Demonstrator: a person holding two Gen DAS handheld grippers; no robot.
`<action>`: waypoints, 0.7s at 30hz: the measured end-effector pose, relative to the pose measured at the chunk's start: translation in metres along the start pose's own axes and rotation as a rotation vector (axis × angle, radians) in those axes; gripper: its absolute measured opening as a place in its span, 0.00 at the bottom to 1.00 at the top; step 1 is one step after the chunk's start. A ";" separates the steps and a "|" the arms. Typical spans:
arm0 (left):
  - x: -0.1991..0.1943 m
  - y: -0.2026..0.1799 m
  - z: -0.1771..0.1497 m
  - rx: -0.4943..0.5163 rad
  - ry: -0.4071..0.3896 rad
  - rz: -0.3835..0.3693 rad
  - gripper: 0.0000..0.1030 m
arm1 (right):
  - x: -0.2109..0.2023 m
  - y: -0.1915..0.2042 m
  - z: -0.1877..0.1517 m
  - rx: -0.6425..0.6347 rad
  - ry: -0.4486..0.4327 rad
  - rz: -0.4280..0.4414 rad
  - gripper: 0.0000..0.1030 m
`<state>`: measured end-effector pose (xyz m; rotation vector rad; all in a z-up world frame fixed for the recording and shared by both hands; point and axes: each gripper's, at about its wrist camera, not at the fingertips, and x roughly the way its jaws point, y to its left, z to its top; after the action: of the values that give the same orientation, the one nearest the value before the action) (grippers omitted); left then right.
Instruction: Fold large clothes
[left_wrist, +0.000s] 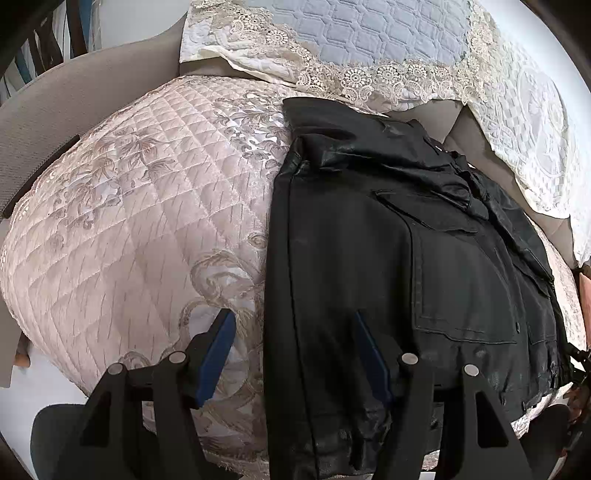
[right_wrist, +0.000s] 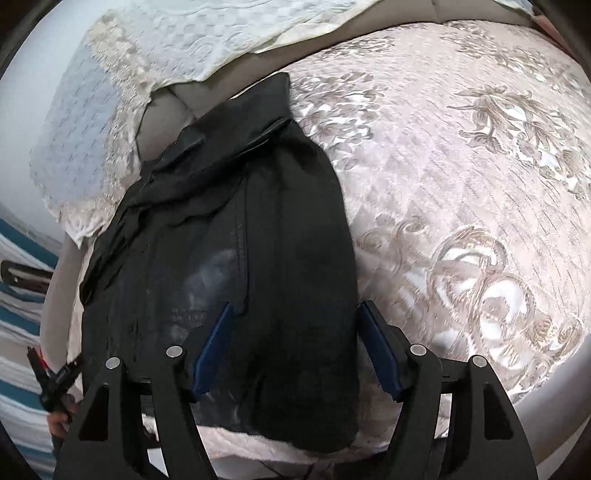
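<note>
- Black jacket (left_wrist: 399, 280) lies folded into a long, narrow bundle on a pink quilted cover (left_wrist: 147, 221) with embroidered floral scrolls; one end points away toward the far backrest, the other reaches the near edge of the seat.
- Left wrist view: left gripper (left_wrist: 293, 354) is spread wide, holding nothing. Its left blue-padded finger (left_wrist: 218, 358) hangs over bare quilted cover; the right finger stands over the jacket's near left part. The jacket's left edge runs up between the two fingers.
- Flapped pockets and seams show on the jacket's upper face, to the right of the left gripper; a crumpled collar area lies at the far end.
- Right wrist view: right gripper (right_wrist: 295, 347) is also spread wide and empty. The jacket (right_wrist: 236, 258) fills the span between its fingers; the left finger is over the fabric, the right finger at the jacket's right edge, over the pink quilted cover (right_wrist: 461, 184).
- Whether either gripper touches the cloth cannot be told.
- A white and pale-blue lace-edged throw (left_wrist: 362, 44) drapes over the far backrest, beyond the jacket.
</note>
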<state>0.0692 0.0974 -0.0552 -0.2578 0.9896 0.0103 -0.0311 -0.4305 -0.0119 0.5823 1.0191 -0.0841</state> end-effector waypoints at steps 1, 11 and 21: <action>-0.001 0.000 -0.002 0.002 0.006 -0.008 0.65 | -0.001 0.002 -0.003 -0.011 0.016 0.019 0.67; -0.014 -0.003 -0.029 -0.028 0.018 -0.079 0.64 | 0.000 0.007 -0.019 0.025 0.054 0.127 0.64; -0.016 -0.012 -0.041 -0.007 0.037 -0.022 0.54 | 0.010 0.007 -0.024 0.045 0.073 0.126 0.15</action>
<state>0.0279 0.0785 -0.0607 -0.2764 1.0238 -0.0112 -0.0417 -0.4112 -0.0266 0.6937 1.0503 0.0257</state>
